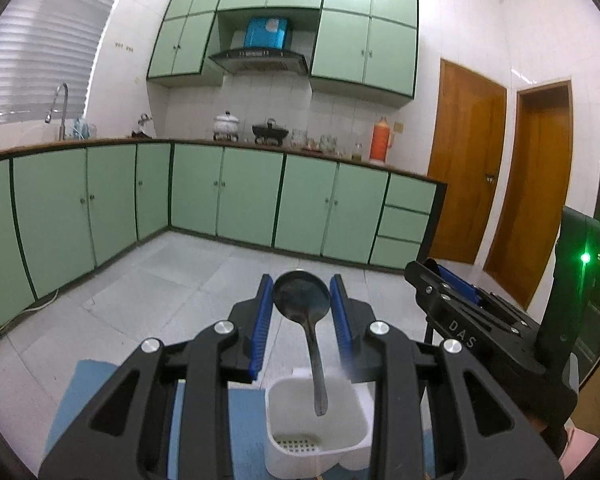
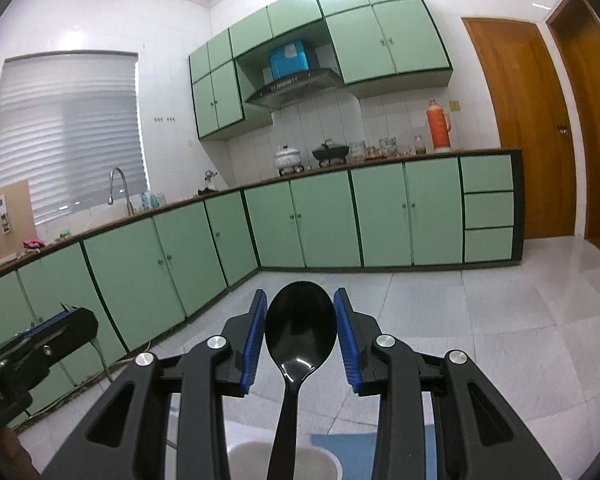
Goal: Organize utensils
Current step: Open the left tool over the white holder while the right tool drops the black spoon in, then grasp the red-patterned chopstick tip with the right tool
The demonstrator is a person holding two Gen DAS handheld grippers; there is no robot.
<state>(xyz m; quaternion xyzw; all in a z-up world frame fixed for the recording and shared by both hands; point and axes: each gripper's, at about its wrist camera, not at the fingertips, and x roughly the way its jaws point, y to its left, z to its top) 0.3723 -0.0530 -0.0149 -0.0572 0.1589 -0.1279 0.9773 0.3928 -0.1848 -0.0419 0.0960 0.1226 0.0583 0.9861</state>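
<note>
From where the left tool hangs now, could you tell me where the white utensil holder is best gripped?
Grip the white utensil holder by its thin upper rim, coming from above with one finger inside and one outside. Its body looks too wide for the tool, and the open top leaves the wall free.

Your right wrist view cuts the black spoon's handle (image 2: 284,432) and white holder (image 2: 320,464) at the bottom edge — the counter jars (image 2: 384,146) are too small to identify, probably glass.
</note>
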